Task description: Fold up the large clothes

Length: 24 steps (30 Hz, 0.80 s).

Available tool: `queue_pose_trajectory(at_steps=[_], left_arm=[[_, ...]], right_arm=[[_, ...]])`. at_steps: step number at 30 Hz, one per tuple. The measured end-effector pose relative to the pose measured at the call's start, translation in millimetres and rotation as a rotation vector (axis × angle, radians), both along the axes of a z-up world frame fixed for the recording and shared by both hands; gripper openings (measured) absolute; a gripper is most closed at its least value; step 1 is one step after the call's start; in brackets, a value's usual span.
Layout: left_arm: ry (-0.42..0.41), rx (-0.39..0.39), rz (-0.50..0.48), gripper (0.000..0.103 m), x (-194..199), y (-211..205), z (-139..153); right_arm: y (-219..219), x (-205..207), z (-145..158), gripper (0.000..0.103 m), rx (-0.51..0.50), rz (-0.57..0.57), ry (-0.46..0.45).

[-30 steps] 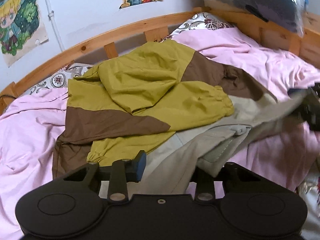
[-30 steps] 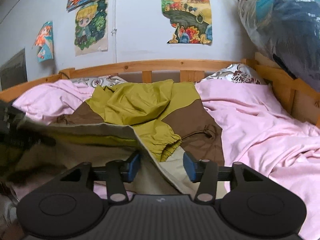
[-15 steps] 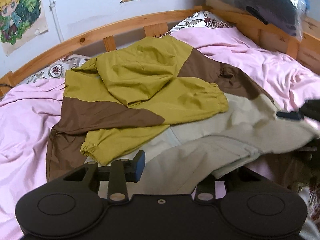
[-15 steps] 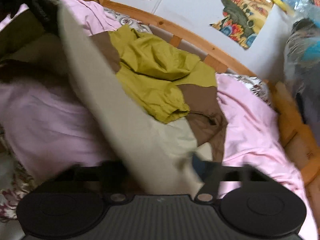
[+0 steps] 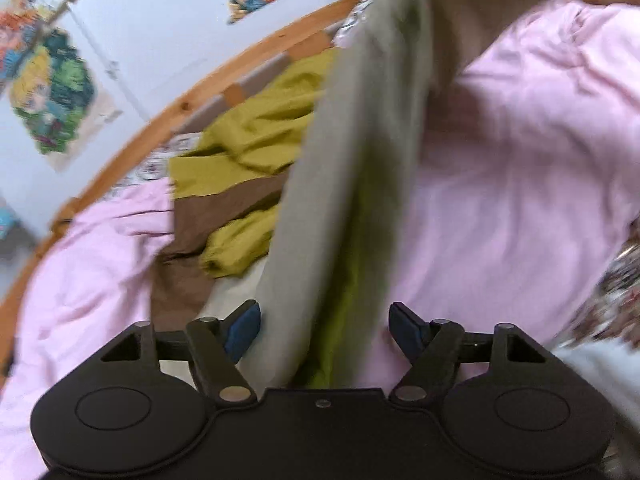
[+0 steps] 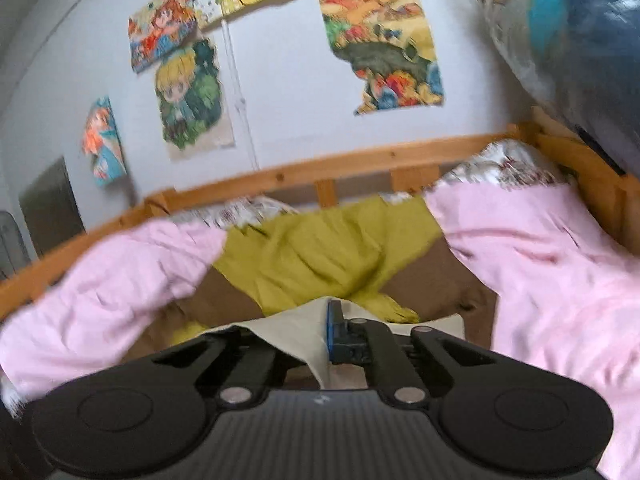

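Nearest in the left wrist view: left claw (image 5: 325, 326), jaws parted and widening, a lifted band of the beige hem (image 5: 344, 184) running up between the two blue pads (image 5: 244, 324) without being pressed by either. Nearest in the right wrist view: right claw (image 6: 326, 334), jaws together, clamped on a beige corner of the same hem, cloth draped over the left finger and pinched against the one visible blue pad. Just beyond, one jacket (image 6: 320, 256) in olive, brown and beige, lying crumpled on the bed, hood and upper body toward the rail, one gathered olive cuff (image 5: 232, 252) showing beside the raised strip. Beneath and to both sides, one pink sheet (image 6: 560, 272), creased. Farther back, patterned pillow fabric (image 6: 508, 164) at the head end, count unclear through blur. Behind that, one curved wooden bed rail (image 6: 360, 164) with short slats. Farthest, pale wall with several cartoon posters (image 6: 188, 96), and one plastic-wrapped bundle (image 6: 560, 24) at upper right.
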State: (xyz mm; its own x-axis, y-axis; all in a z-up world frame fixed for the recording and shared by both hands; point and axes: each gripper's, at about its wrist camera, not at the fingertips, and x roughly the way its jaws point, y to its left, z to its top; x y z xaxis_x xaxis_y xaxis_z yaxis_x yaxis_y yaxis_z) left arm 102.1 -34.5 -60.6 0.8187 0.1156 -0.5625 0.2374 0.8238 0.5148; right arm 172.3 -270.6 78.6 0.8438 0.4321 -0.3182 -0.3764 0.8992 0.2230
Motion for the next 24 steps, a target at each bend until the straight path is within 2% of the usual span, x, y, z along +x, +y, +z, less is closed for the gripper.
queue_pose_trajectory(at_steps=[1, 3, 4, 6, 8, 9, 11, 14, 19, 24], left_arm=[[-0.020, 0.016, 0.024, 0.068, -1.5, 7.9, 0.8], [-0.053, 0.027, 0.073, 0.051, -4.3, 25.1, 6.8], [-0.070, 0.025, 0.103, 0.047, -6.8, 37.8, 11.1], [-0.087, 0.010, 0.143, 0.037, -11.5, 61.0, 19.1], [-0.099, -0.009, 0.161, 0.031, -17.2, 81.4, 26.0], [-0.102, -0.020, 0.162, 0.019, -19.6, 89.6, 28.9], [-0.101, -0.049, 0.127, 0.003, -22.6, 100.6, 34.5], [-0.125, -0.082, 0.077, 0.001, -27.9, 102.3, 46.0], [-0.199, -0.180, 0.013, 0.000, -50.4, 100.9, 77.5], [-0.208, -0.299, -0.025, 0.000, -82.2, 114.5, 117.8]], right_arm=[[3.8, 3.2, 10.0, 0.003, -0.014, 0.007, -0.009], [14.1, 9.2, 30.1, 0.003, -0.068, 0.018, -0.042], [19.1, 8.8, 36.0, 0.003, -0.091, 0.020, -0.055], [25.5, 9.9, 43.3, 0.003, -0.124, 0.016, -0.069], [26.7, 9.1, 42.9, 0.003, -0.128, -0.002, -0.069], [25.7, 7.0, 41.2, 0.003, -0.125, -0.013, -0.065], [21.4, 1.5, 33.7, 0.003, -0.130, -0.038, -0.059], [13.0, -17.7, 16.8, 0.003, -0.162, -0.089, -0.070], [-12.2, -67.9, -6.0, 0.002, -0.182, -0.185, -0.101], [-19.5, -132.9, 0.3, 0.001, -0.170, -0.239, -0.181]])
